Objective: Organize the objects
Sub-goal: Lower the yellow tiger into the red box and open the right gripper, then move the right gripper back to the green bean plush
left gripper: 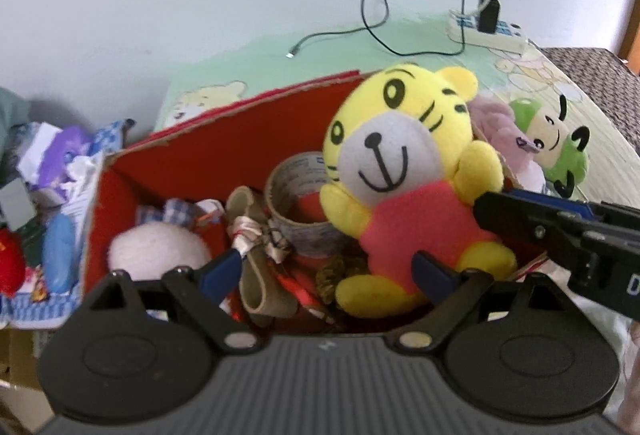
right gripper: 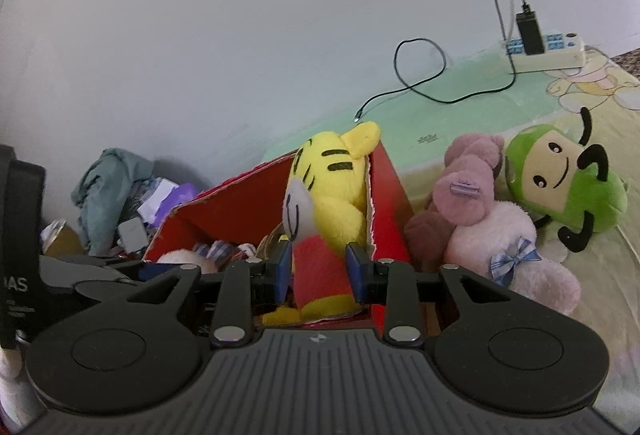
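Tiger plush (left gripper: 404, 171) upright, head up.

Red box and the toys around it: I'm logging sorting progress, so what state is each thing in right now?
Red box: open, holding clutter.
Yellow tiger plush: upright in the box, gripped at the body.
Right gripper: shut on the tiger.
Left gripper: open, empty.
Tape roll: inside the box.
Green plush: outside, lying on the bed.
Pink plush: outside, beside the box.
Charger: plugged into the power strip.

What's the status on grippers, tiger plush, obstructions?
Right gripper shut on tiger plush over red box. Left gripper open, empty. Tape roll beneath.
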`<move>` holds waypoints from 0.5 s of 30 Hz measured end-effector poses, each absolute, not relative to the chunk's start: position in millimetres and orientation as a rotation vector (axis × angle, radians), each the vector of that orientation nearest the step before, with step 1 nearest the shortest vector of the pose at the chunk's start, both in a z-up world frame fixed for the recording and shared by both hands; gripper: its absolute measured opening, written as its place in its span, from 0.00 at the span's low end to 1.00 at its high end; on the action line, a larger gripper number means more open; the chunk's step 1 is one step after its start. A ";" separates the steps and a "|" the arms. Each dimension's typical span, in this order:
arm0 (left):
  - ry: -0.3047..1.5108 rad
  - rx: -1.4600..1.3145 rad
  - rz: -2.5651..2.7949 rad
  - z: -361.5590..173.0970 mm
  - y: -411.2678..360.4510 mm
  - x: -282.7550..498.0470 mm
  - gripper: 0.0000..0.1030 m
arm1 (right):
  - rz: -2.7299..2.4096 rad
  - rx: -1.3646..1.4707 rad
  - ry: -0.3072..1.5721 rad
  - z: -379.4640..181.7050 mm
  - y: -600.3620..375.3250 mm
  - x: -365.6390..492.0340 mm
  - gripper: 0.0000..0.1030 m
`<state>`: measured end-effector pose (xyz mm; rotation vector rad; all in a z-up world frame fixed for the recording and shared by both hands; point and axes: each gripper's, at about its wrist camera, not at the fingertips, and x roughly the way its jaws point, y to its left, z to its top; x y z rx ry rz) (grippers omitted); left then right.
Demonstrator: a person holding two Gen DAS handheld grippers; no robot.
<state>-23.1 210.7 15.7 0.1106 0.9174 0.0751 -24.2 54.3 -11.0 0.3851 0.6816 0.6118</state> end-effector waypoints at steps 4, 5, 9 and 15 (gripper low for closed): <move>0.908 0.096 0.130 27.2 202.4 -31.9 0.90 | 0.669 0.377 0.694 -6.3 44.0 -21.9 0.32; 0.906 0.089 0.137 30.2 199.2 -34.3 0.90 | 0.684 0.377 0.699 -5.3 40.5 -21.2 0.32; 0.900 0.077 0.155 40.1 183.5 -40.6 0.87 | 0.733 0.368 0.710 -0.5 26.4 -19.3 0.33; 0.890 0.053 0.169 48.6 160.3 -43.0 0.88 | 0.753 0.349 0.720 -0.8 1.3 -10.4 0.33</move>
